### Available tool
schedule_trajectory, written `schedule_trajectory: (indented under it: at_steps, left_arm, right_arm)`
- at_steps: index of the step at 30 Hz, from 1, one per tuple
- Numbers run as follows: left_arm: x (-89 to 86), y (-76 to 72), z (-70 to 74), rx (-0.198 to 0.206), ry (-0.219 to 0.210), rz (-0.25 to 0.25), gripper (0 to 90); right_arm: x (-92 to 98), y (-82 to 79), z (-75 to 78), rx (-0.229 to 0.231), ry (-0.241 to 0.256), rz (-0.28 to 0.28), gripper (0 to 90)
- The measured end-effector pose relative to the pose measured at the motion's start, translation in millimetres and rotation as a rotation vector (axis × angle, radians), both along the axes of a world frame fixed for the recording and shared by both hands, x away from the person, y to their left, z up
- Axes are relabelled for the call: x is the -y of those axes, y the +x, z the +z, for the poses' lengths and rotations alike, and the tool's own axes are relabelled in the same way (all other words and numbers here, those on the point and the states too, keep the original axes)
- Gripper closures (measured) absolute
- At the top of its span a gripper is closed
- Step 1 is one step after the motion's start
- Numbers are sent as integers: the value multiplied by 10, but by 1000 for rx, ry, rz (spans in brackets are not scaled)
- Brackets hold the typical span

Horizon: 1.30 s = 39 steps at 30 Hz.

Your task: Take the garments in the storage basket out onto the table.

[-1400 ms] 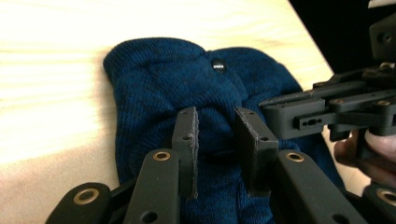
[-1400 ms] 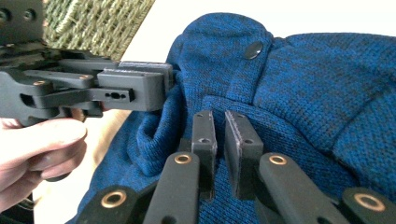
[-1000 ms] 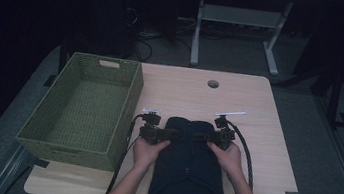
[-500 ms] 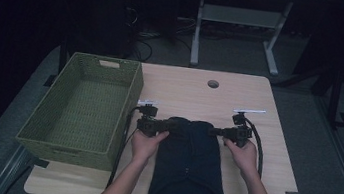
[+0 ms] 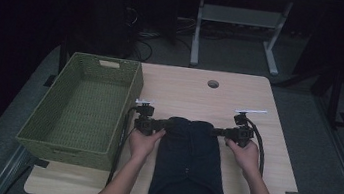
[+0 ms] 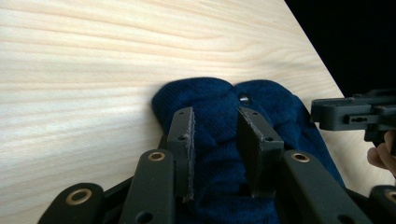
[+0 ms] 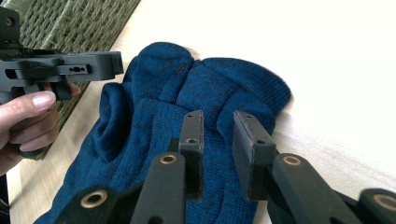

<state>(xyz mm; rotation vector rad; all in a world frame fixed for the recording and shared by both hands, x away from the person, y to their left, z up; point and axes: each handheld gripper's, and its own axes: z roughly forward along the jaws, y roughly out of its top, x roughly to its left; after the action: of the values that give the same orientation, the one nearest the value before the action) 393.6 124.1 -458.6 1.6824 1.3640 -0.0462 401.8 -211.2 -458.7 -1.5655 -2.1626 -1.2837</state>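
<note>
— Looking for a brand or a label, did you find any writing on the navy knit sweater?

— No, you had nothing readable there: the knit showed plain ribbing and one small dark button near the folded top edge, and the tabletop was bare pale wood.

— Where did the sweater lie?

— It lay folded lengthwise on the table in front of you, its far end between your two tools and its near end at the table's front edge, with the green woven basket standing just beside it on your left.

— How were your hands placed?

— Your forearms came in from the near edge, each hand wrapped round its handle. You held the left gripper at the sweater's far left corner and the right gripper at the far right corner, both pointing inward toward each other.

— And the jaws?

— Both pairs stood parted with blue knit showing in the gap; the pads rested on or just over the fabric without pinching it.
</note>
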Motion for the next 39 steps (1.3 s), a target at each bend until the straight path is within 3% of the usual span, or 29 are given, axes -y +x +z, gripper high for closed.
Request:
schedule_trajectory:
  at_steps: [8, 11, 16, 30, 36, 39]
  left_arm:
    - [-16, 48, -46, -17, 34, 3, 656]
    - [-20, 77, -60, -23, 30, 13, 652]
    - [-13, 110, -92, -38, 26, 19, 635]
    - [-5, 152, -164, -75, 15, 9, 600]
    - [41, 176, -167, -92, 22, -8, 669]
    - [49, 188, -168, -89, 25, -8, 747]
  right_arm:
    - [76, 75, 33, -4, 44, -19, 708]
    - [86, 109, 72, 6, 32, -28, 698]
    - [104, 193, 35, -33, -6, -21, 667]
    - [8, 300, -112, -93, -21, -5, 647]
    - [2, 309, -132, -97, -26, -1, 705]
    - [30, 307, -141, -99, -16, 4, 759]
